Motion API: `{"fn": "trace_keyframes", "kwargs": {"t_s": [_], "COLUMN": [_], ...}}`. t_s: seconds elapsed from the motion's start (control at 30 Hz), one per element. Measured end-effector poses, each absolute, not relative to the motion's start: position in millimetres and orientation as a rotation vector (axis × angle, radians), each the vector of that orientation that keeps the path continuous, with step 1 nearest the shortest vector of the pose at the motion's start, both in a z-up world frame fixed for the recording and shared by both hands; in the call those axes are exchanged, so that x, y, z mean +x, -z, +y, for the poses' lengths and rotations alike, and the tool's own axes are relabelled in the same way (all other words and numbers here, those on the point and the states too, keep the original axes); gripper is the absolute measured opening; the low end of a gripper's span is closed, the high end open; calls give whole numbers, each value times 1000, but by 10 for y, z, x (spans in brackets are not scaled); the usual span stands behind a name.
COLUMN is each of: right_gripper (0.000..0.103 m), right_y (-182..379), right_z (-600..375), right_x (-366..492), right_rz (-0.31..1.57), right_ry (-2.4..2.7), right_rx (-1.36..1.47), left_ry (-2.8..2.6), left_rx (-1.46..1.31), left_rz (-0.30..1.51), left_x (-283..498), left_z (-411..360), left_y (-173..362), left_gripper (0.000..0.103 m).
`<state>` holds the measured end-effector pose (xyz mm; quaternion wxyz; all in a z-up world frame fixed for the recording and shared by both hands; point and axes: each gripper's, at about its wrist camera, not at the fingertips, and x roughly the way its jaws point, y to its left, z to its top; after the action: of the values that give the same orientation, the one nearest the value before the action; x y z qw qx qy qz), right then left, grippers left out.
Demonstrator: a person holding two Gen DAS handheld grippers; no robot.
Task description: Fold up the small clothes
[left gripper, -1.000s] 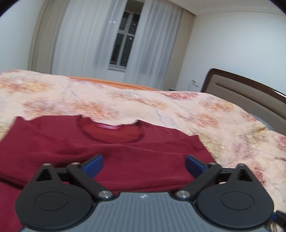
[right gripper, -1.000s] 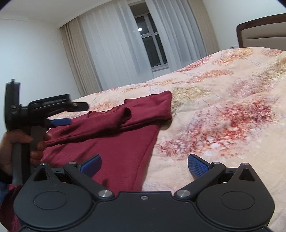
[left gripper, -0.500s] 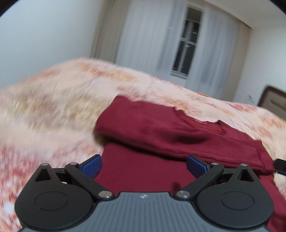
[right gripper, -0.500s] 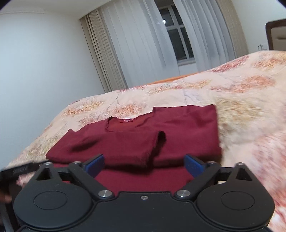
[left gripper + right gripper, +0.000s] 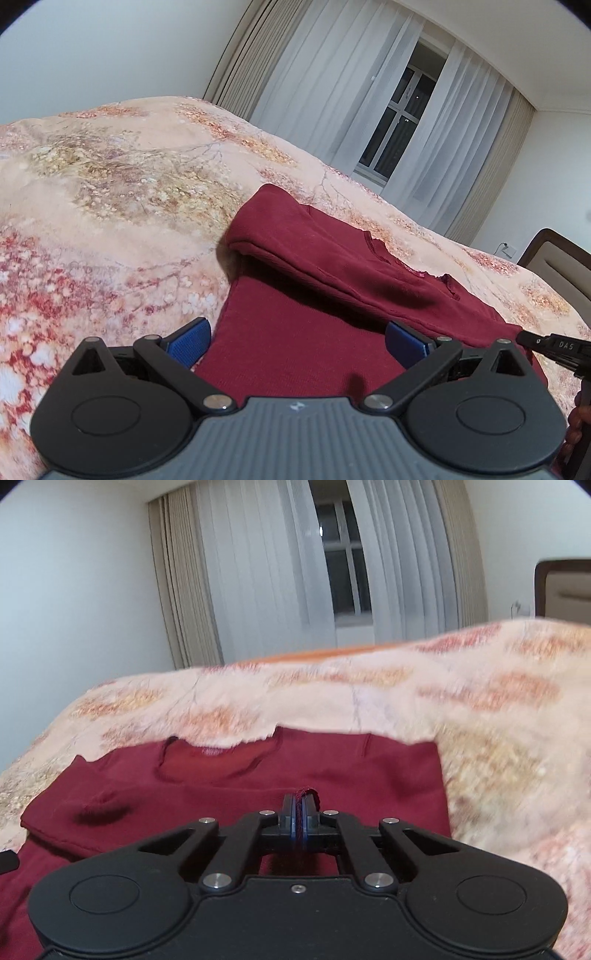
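Observation:
A dark red long-sleeved top (image 5: 295, 332) lies flat on the bed, one sleeve (image 5: 332, 258) folded across its chest. My left gripper (image 5: 295, 341) is open and empty, low over the top's left side edge below the sleeve fold. My right gripper (image 5: 300, 806) is shut on the cuff end of the folded sleeve (image 5: 303, 793), near the middle of the top (image 5: 369, 775). The neckline with its label (image 5: 214, 753) lies beyond. The right gripper's tip also shows at the right edge of the left wrist view (image 5: 554, 347).
The bed has a peach floral cover (image 5: 110, 221) around the top. A brown headboard (image 5: 554, 266) stands at the right. White curtains and a window (image 5: 343, 579) are behind the bed.
My right gripper moved in over the top and closed on the sleeve cuff. My left gripper swung to the top's left side and stayed open.

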<state>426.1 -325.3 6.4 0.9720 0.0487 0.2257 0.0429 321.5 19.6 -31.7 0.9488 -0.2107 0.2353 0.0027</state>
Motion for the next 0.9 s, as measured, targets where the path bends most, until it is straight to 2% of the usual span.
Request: {"fn": "trace_keyframes", "kwargs": {"t_s": [0.27, 0.33, 0.43, 0.5, 0.57, 0.7, 0.77, 0.9], "right_gripper": [3, 7, 33, 68, 79, 94, 99, 102], "right_y": [21, 78, 86, 51, 29, 60, 100, 227], "right_z": [-3176, -3185, -3175, -3166, -3136, -3067, -3048, -3059], "right_x": [4265, 4310, 4273, 4223, 4187, 4196, 4234, 4323], "right_rz": [410, 446, 440, 407, 381, 389, 412, 471], "right_ry": [21, 28, 34, 33, 31, 28, 43, 86], "right_rx": [-37, -39, -62, -69, -87, -132, -149, -162], "left_ry": [-8, -14, -46, -78, -104, -175, -206, -226], "left_rx": [-420, -424, -406, -354, -301, -216, -203, -261], "left_rz": [480, 487, 459, 433, 413, 421, 492, 623], "left_x": [3207, 3209, 3230, 3285, 3396, 3731, 3918, 4075], "left_z": [185, 194, 206, 177, 146, 111, 132, 250], "left_y": [336, 292, 152, 49, -39, -93, -26, 232], "left_gripper": [103, 103, 103, 103, 103, 103, 103, 103]}}
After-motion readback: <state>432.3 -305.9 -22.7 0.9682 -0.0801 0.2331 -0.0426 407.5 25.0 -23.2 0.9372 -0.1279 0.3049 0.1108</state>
